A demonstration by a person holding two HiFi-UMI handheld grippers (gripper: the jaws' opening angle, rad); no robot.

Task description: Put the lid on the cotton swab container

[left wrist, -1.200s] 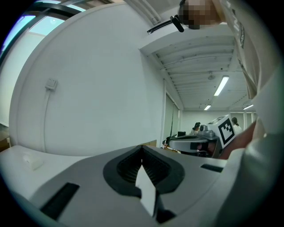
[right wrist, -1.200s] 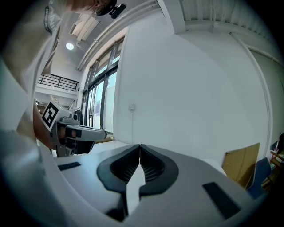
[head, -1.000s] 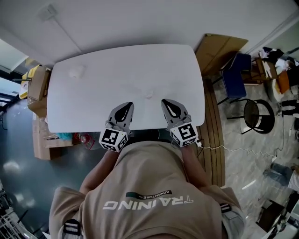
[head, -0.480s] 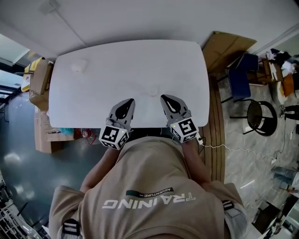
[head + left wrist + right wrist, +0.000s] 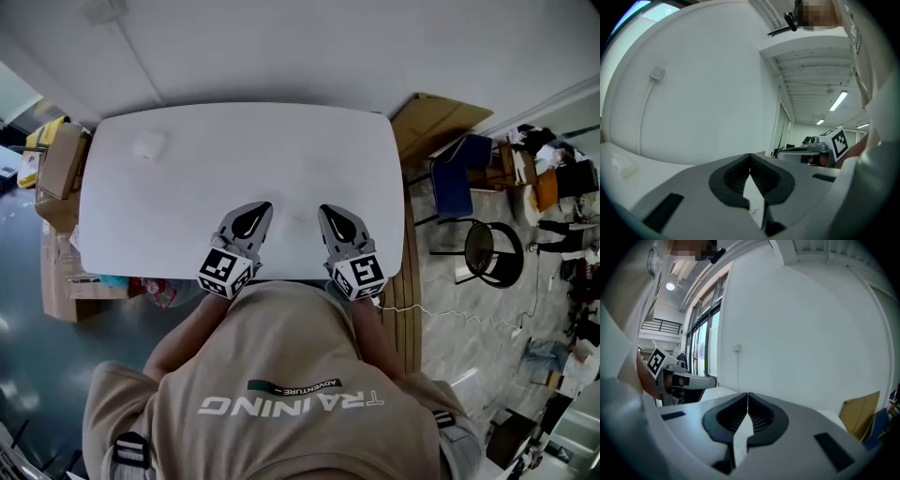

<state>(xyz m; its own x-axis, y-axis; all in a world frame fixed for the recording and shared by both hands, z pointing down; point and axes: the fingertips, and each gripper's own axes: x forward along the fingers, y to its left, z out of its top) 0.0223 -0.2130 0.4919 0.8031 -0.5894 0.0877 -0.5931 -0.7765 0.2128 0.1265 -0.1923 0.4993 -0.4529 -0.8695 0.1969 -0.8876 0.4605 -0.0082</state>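
Note:
A white table [image 5: 234, 169] fills the middle of the head view. A small pale object [image 5: 148, 145] lies near its far left corner and shows as a white lump [image 5: 622, 167] in the left gripper view; I cannot tell whether it is the container or the lid. A faint small mark [image 5: 299, 212] sits between the grippers. My left gripper [image 5: 255, 209] and right gripper [image 5: 330, 212] hover side by side at the table's near edge. Both are shut with nothing between the jaws, as the left gripper [image 5: 750, 161] and right gripper [image 5: 747, 399] show in their own views.
Cardboard boxes [image 5: 54, 173] stand on the floor left of the table. A flat cardboard sheet [image 5: 436, 120] leans at the right, with a blue chair [image 5: 457, 186] and a round black stool [image 5: 487, 253] beyond it. A white wall lies behind the table.
The head view has shifted, so the table sits a little further left and lower in the picture. Both grippers stay shut at the table's near edge.

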